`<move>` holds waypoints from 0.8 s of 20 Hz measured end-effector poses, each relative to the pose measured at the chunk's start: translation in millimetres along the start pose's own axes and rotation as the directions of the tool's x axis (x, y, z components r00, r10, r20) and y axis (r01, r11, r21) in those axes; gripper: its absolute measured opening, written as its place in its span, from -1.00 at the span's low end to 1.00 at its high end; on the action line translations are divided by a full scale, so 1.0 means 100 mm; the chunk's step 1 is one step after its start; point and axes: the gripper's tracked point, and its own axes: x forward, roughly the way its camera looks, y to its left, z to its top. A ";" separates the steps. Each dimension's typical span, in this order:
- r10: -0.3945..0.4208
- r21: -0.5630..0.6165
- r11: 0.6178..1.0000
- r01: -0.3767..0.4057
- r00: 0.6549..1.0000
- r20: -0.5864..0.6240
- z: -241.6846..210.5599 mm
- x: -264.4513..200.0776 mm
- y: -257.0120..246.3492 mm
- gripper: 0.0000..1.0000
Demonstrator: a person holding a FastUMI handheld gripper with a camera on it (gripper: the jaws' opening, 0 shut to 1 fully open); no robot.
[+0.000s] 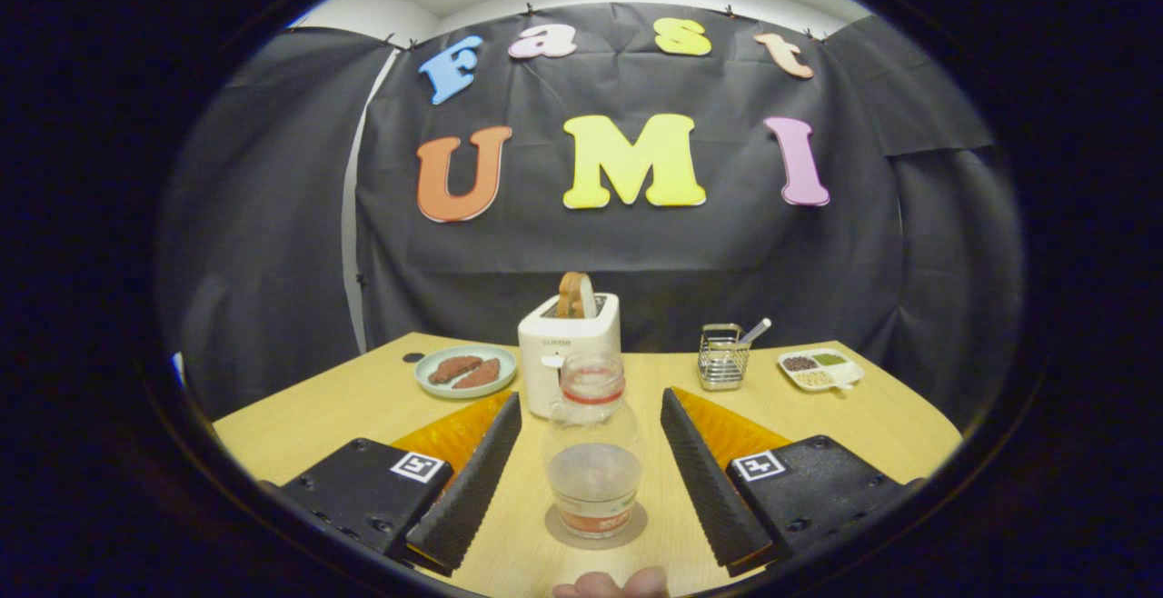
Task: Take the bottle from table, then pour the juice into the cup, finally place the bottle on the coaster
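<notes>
Plate (465, 371) on the far left side of the tabletop (363, 398), pale green, holding two brown flat pieces of food side by side; a small dark round spot lies on the wood just beside its far left rim. Next comes the left finger (472, 480) of the tongs (591, 480), black and ribbed with an orange panel behind it, angled away from its partner. To its right and farther back stands a white toaster (565, 343) with a slice of bread (576, 294) sticking up from its slot. Straight in front of the toaster, between the two fingers and touching neither, the clear bottle (592, 448) stands upright on a round grey coaster (595, 527). It has a red band near its neck, an orange-red band at its base, and some pale liquid in its lower part. The toaster sits close behind it, so the bottle's neck overlaps the toaster's front. The tongs are spread wide apart, with bare wood showing on either side of the bottle. A fingertip (613, 584) of a person shows at the near end, just in front of the coaster. Right of the bottle is the right finger (709, 480), matching the left. Beyond it, well back, stands a small wire basket (723, 357) with a pale handle poking out, and farthest right a white divided dish (818, 368) with dark, green and tan contents in separate compartments.
</notes>
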 end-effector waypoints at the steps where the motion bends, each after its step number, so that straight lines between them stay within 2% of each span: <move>1: -0.004 -0.005 1.000 0.004 1.000 0.026 0.17 -0.09 0.01 0.99; 4: -0.021 -0.026 0.999 0.024 0.993 0.116 0.77 -0.51 0.00 0.99; 9: -0.108 -0.078 0.988 0.131 0.962 0.250 1.73 -1.48 -0.07 0.99; 13: -0.141 -0.103 0.979 0.176 0.950 0.277 1.95 -2.20 -0.05 0.99; 16: -0.134 -0.074 0.984 0.159 0.954 0.267 1.86 -2.61 0.02 0.98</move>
